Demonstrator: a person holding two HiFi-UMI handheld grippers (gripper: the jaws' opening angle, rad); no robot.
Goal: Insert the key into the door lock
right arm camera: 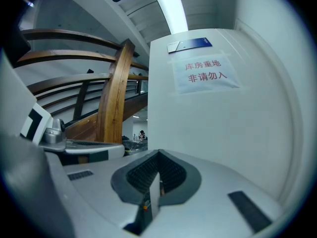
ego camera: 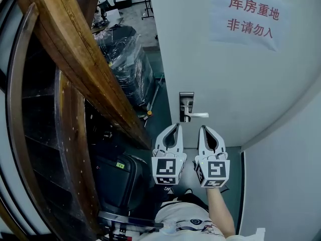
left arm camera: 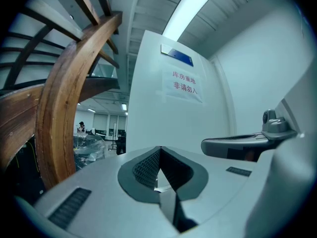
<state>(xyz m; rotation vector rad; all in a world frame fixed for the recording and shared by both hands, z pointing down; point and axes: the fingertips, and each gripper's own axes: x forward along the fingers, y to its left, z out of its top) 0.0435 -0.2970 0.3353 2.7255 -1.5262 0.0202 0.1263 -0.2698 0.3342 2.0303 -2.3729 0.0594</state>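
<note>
The white door point(ego camera: 241, 84) carries a metal lock plate point(ego camera: 186, 98) with a lever handle point(ego camera: 196, 115) pointing right. Both grippers hover level just below it, side by side. My left gripper point(ego camera: 175, 126) is shut, its ribbed pads point(left arm camera: 148, 167) meeting at the tip with nothing gripped. My right gripper point(ego camera: 204, 128) is shut on a thin silvery blade, the key point(right arm camera: 155, 192), which stands edge-on between the pads. The key does not show in the head view. The keyhole itself is too small to make out.
A paper sign point(ego camera: 251, 14) with red print hangs high on the door. A curved wooden stair rail point(ego camera: 75, 59) runs close on the left. A plastic-wrapped black bundle point(ego camera: 125, 59) and a black case point(ego camera: 118, 179) stand by it. A white wall point(ego camera: 286, 185) closes the right.
</note>
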